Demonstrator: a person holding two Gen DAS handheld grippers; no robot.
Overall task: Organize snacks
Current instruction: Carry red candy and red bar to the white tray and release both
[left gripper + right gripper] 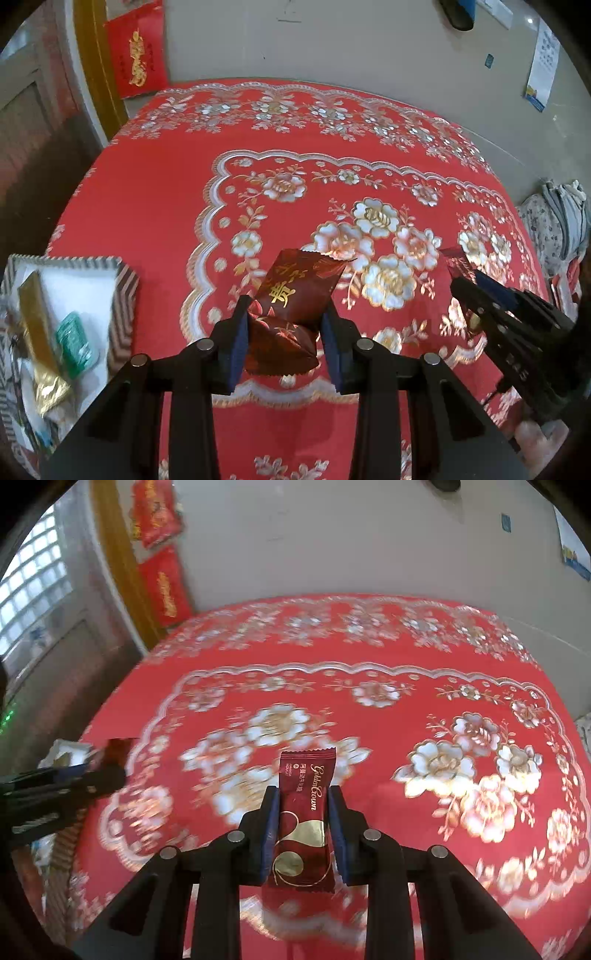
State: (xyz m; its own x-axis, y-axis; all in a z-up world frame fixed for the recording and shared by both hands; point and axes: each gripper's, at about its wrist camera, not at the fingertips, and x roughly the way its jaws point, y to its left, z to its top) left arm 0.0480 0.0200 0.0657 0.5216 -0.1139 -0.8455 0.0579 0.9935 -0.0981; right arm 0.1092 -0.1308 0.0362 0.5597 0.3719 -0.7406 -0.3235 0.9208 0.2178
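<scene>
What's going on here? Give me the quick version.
A person is sorting snacks over a table with a red flowered cloth. The left hand-held gripper is clamped on a dark red snack packet, and the right hand-held gripper is clamped on a red candy bar. Both are held above the cloth. A patterned tray at the left already holds a gold packet and a green packet.

Through my left camera I see my left gripper point(284, 332): matte black plastic linkage arms, angular and ribbed, joined by round silver pivot pins. Each finger ends in a flat dark-blue pad point(239, 343). My right gripper point(303, 823) is built the same way, with black arms, four silver pins and blue pads point(271, 830). Seen from the side, its black body carries small pale lettering I cannot read.
</scene>
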